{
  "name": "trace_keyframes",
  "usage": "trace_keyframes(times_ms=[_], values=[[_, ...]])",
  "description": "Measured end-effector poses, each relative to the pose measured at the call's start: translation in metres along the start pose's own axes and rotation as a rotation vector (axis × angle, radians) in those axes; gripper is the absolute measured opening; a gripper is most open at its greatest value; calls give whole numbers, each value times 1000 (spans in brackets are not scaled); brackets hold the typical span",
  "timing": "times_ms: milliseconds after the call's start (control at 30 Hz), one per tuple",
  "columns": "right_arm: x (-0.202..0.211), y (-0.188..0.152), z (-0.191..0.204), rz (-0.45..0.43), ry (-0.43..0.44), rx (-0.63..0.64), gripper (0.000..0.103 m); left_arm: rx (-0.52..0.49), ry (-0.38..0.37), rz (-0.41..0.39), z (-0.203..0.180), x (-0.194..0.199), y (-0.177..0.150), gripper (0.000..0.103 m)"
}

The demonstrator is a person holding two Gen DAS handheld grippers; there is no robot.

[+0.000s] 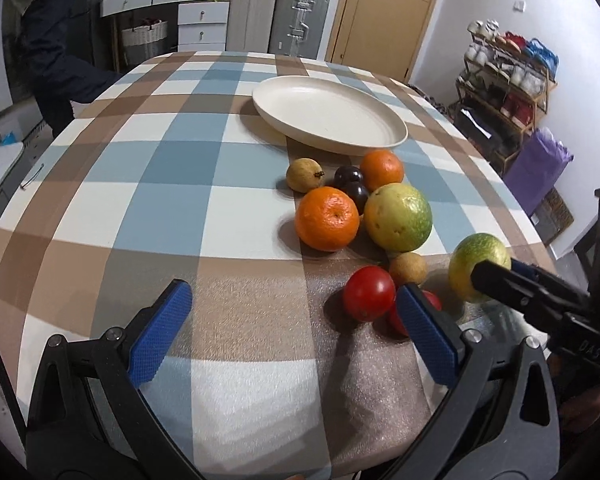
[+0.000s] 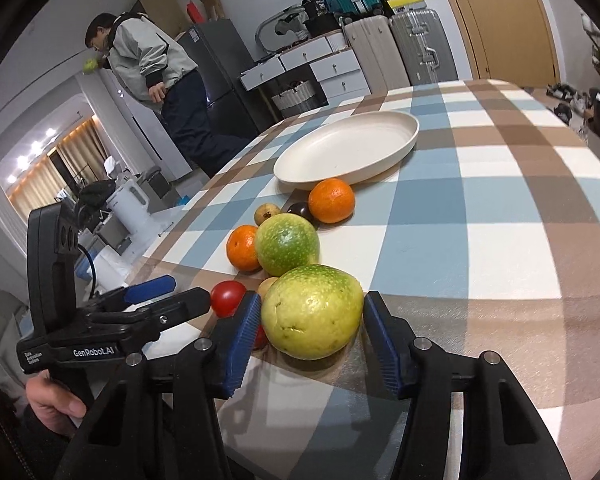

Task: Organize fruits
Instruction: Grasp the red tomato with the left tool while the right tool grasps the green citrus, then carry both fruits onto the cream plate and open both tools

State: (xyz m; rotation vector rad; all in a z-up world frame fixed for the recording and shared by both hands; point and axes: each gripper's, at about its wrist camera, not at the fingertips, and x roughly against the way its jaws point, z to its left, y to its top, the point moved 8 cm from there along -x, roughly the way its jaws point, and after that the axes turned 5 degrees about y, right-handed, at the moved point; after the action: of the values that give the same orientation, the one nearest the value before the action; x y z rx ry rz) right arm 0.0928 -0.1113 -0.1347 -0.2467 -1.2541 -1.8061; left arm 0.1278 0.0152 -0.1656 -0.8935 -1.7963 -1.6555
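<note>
A cream oval plate (image 1: 332,114) (image 2: 348,148) stands empty on the checked tablecloth. In front of it lies a cluster of fruit: two oranges (image 1: 327,218) (image 1: 381,170), two dark plums (image 1: 352,184), a large green-yellow guava (image 1: 398,217) (image 2: 287,246), small brown fruits (image 1: 305,174) (image 1: 408,268) and red tomatoes (image 1: 369,293) (image 2: 228,298). My right gripper (image 2: 311,316) is closed around a second green-yellow guava (image 2: 312,318) (image 1: 478,266); both pads touch it. My left gripper (image 1: 296,336) is open and empty, just left of the tomatoes.
The table edge is close on the left in the right wrist view. A person (image 2: 152,68) stands beyond the table's far left. Drawers, suitcases (image 1: 298,20) and a door are behind; a shoe rack (image 1: 508,88) is to the right.
</note>
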Motion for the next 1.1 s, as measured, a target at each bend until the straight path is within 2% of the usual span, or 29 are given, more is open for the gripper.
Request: trace_keyframes(times_ms=[167,367,467,533,567,700,833,1100], values=[[3,2,-1,-10,11,6,54,-6,-12,26,-3,-8,2,100],[-3,-1,-7,7,11,12,54,2,-103,51,-12,-12,3,85],[-3,-2,-10,7,11,7,54,17,-138,60,-14,-13,3,73],[-3,-2,-11,8,12,6,54,13,-160,63,-16,-13,3,57],[-4,-3,-12,8,14,5,54,12,-169,65,-17,-13,3,54],[-4,-3,-13,9,22,-1,54,12,-213,83,-20,-14,0,27],[-4,-4,-13,8,29,-1,54,-9,-217,66,-23,-14,-1,27],[-1,4,-9,-13,38,17,54,19,-237,62,-17,-9,0,27]])
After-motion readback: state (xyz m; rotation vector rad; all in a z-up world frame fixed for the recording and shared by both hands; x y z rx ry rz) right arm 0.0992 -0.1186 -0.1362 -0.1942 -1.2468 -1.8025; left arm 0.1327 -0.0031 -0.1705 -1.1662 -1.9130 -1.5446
